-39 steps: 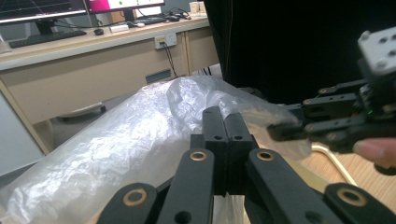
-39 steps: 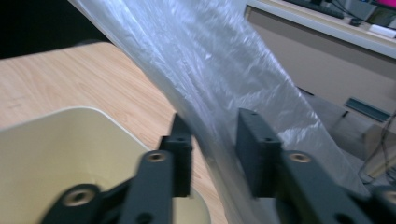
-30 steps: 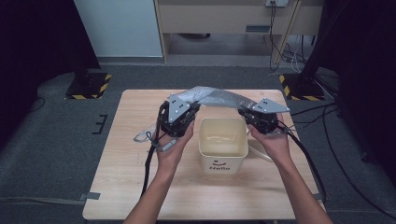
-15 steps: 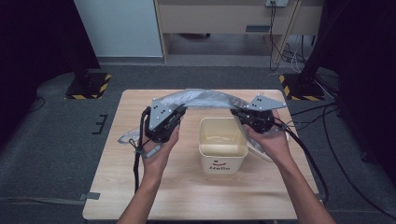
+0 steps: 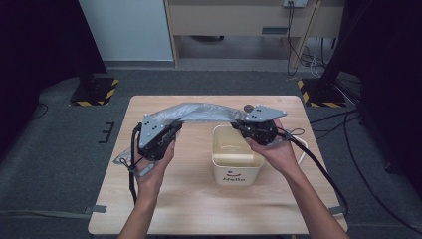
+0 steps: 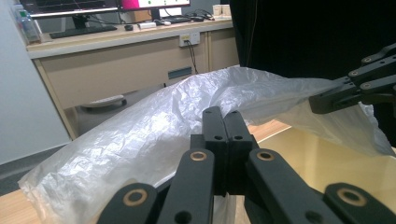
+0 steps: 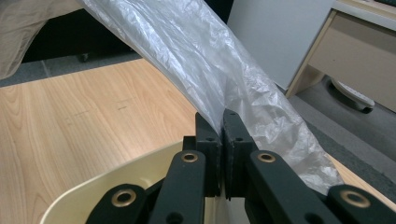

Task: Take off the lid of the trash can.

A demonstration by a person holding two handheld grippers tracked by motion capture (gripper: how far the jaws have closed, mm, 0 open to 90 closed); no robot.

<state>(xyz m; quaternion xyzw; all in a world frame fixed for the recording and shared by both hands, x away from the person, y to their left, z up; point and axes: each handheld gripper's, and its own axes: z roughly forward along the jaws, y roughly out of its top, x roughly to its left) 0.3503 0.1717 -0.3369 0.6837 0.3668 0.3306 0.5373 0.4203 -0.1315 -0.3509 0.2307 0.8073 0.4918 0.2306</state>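
Crinkled translucent plastic bag [image 5: 204, 112], stretched aloft

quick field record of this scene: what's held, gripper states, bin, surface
held: thin translucent plastic bag, stretched between both grippers
left gripper: shut on the bag's edge
right gripper: shut on the bag's other edge, above the bin's rim
bin: cream plastic bin, upright, open top, nothing visible inside
surface: light wooden table

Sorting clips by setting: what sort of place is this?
Probably a lab or office set up for recording. A desk with monitors and a keyboard stands behind, black curtains hang at the sides, and hazard-striped stand bases sit on the grey carpet.
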